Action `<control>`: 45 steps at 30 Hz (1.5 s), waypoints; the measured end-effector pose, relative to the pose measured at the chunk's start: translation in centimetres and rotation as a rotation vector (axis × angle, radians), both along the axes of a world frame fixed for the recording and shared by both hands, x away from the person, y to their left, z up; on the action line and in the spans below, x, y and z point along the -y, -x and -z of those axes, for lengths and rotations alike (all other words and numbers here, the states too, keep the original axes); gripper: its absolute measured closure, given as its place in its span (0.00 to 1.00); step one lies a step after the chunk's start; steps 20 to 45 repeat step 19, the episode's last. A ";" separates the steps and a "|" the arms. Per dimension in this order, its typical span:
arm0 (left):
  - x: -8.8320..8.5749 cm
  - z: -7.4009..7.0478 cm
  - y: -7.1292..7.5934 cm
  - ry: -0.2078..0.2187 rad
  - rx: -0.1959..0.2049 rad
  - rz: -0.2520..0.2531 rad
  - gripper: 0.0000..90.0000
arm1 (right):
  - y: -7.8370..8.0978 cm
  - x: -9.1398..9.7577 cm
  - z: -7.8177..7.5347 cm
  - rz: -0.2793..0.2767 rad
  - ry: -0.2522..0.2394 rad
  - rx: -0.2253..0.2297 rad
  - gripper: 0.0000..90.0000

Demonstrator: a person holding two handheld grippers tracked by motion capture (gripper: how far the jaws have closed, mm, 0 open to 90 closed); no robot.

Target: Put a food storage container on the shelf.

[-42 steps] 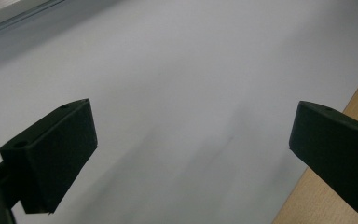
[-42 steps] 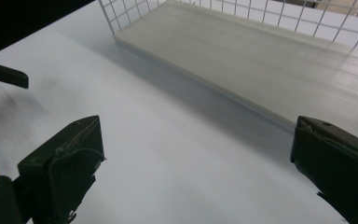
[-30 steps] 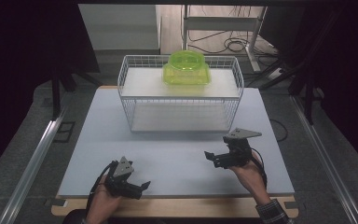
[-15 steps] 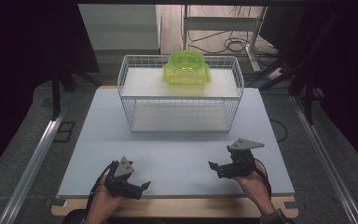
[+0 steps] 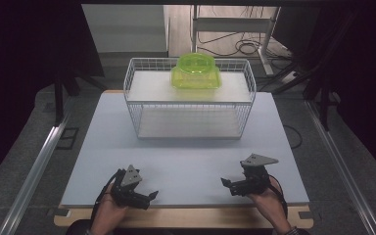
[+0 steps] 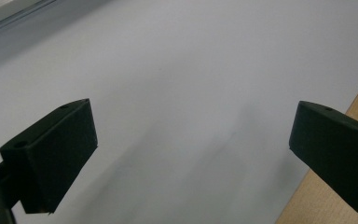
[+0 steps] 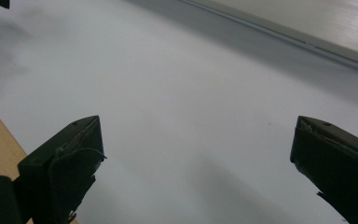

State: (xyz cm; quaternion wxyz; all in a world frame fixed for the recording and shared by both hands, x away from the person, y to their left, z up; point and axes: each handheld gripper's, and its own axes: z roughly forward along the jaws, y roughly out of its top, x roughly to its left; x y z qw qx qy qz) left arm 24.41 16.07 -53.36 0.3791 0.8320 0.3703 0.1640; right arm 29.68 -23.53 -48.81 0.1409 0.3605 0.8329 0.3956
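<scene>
Lime-green plastic container [image 5: 196, 71] sits atop the white wire rack [image 5: 191, 105], unlabelled. Well short of the rack, near the table's [image 5: 191, 156] front edge, left gripper [image 5: 147, 198] and right gripper [image 5: 227, 185] gape, holding nothing.

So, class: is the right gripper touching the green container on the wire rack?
Apart. The high view shows the right gripper near the table's front edge, with bare tabletop between it and the green container atop the wire rack.

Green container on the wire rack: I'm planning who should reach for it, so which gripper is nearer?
Right, slightly. The right gripper sits near the table's front edge, closer to the green container; the left gripper lies farther front-left. Both are far from it.
</scene>
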 end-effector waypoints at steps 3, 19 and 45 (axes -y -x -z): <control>0.0 0.0 0.0 -0.003 -0.001 0.001 0.01 | 0.2 0.1 0.4 0.000 0.008 -0.016 0.03; 0.1 0.1 -0.1 -0.023 -0.001 0.001 0.01 | 0.3 0.5 1.9 0.007 0.058 -0.071 0.03; 0.1 0.1 -0.1 -0.023 -0.001 0.001 0.01 | 0.3 0.5 1.9 0.007 0.058 -0.071 0.03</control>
